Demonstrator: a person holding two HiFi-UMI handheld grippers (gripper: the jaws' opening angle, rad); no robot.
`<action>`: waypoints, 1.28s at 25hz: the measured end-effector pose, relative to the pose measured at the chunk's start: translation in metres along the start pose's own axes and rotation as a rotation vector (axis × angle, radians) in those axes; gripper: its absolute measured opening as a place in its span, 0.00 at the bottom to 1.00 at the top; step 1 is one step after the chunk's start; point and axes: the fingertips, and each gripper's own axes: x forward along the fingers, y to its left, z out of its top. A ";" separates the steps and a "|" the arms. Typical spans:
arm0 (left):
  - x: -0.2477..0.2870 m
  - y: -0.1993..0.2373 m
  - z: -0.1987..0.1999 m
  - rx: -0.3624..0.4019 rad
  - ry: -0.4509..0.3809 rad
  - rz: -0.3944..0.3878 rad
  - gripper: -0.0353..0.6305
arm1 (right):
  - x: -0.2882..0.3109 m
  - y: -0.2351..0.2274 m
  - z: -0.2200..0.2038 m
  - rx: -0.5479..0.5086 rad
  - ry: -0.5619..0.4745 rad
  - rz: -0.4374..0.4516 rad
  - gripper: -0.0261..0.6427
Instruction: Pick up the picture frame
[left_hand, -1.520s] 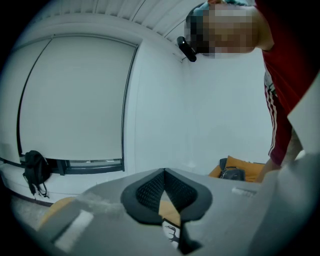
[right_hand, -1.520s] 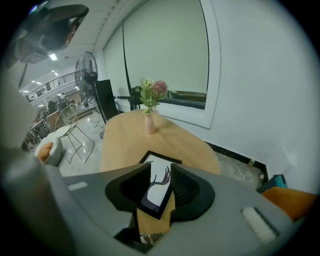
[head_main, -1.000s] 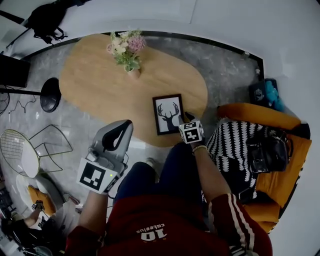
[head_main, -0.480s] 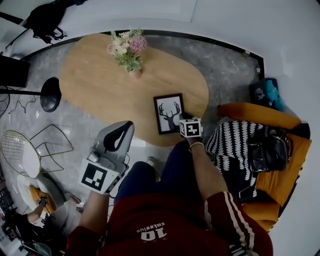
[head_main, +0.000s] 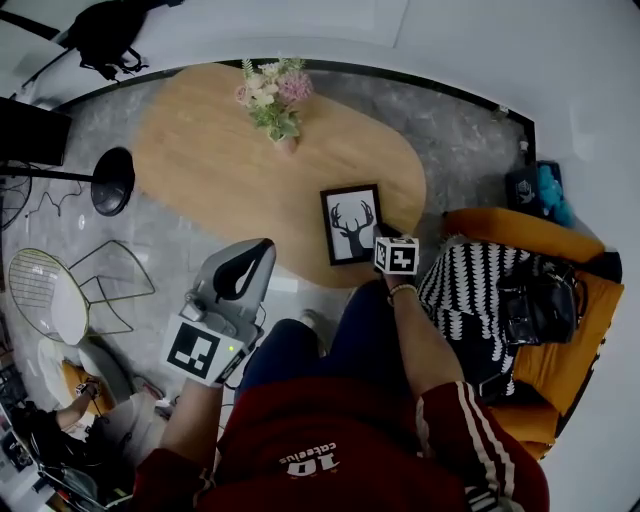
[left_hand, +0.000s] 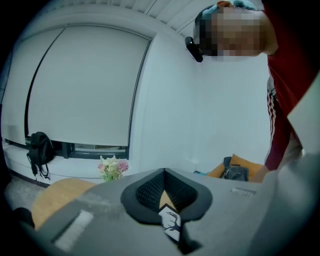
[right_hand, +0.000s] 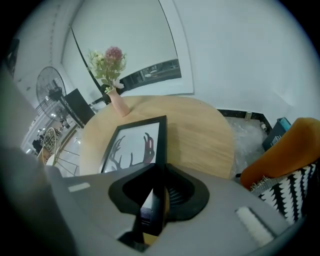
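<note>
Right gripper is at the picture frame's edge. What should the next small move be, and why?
Probably a short, gentle lift with the right gripper. Its jaws have just been closing, and the picture frame's right edge sits between them with the pads seemingly pressing on it. The frame lies flat on the table, so raising that edge would test the grip.

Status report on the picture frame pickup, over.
Left gripper shut, empty, beside oval wooden table. Right gripper jaws just closing on black-framed deer picture, near right corner; picture lying flat. Nothing in the way.
</note>
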 end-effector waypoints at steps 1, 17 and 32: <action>-0.002 -0.001 0.004 0.003 -0.003 0.002 0.05 | -0.005 0.001 0.002 0.007 -0.008 0.003 0.14; -0.078 -0.028 0.130 0.020 -0.117 0.044 0.05 | -0.177 0.046 0.088 0.002 -0.139 0.046 0.14; -0.151 -0.050 0.179 -0.091 -0.252 0.037 0.05 | -0.363 0.112 0.173 0.027 -0.439 0.169 0.14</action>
